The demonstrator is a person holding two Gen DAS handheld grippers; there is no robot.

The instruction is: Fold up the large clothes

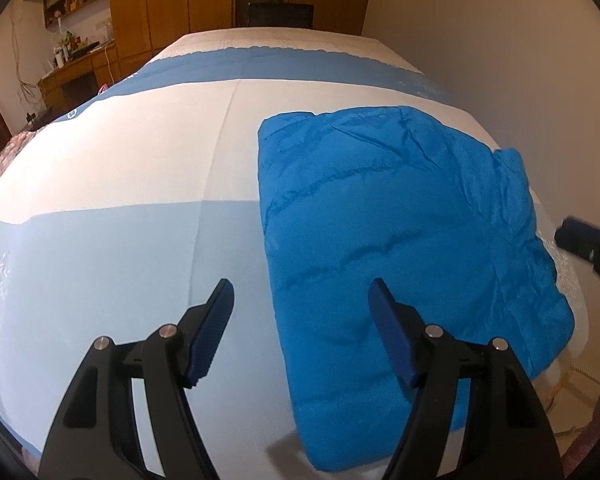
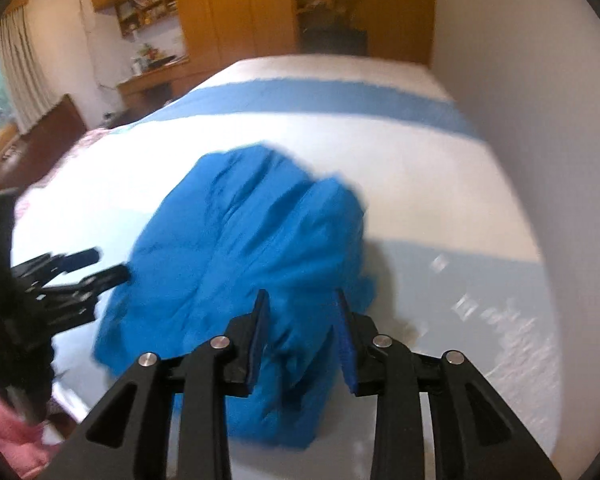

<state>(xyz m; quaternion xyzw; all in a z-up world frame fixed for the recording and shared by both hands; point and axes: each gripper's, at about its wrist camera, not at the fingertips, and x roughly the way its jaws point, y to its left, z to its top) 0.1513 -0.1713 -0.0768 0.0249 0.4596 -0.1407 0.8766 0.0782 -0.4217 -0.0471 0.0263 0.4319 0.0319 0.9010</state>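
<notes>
Blue puffy jacket lying folded into a thick rectangle on the bed, toward the wall side, near edge close to the bed's near edge. Looking close to done, top layer still wrinkled and lofty.

Left hand-held gripper hovering over the jacket's left edge, jaws standing wide, nothing between them. Right hand-held gripper hovering over the jacket's near right corner, jaws narrow, no cloth pinched as far as visible, view blurring.

Risks, judging from here:
- padding springing back, upper fold creeping open, no pressing down happening
- narrow right jaws snagging a loose flap at the right corner, dragging the stack askew
- pulling toward the near edge tipping the bundle off the bed

Room: wall sitting close on the right, tight swing there. Plenty of bare bedspread to the left and far side, being the safer way to slide or re-lay
</notes>
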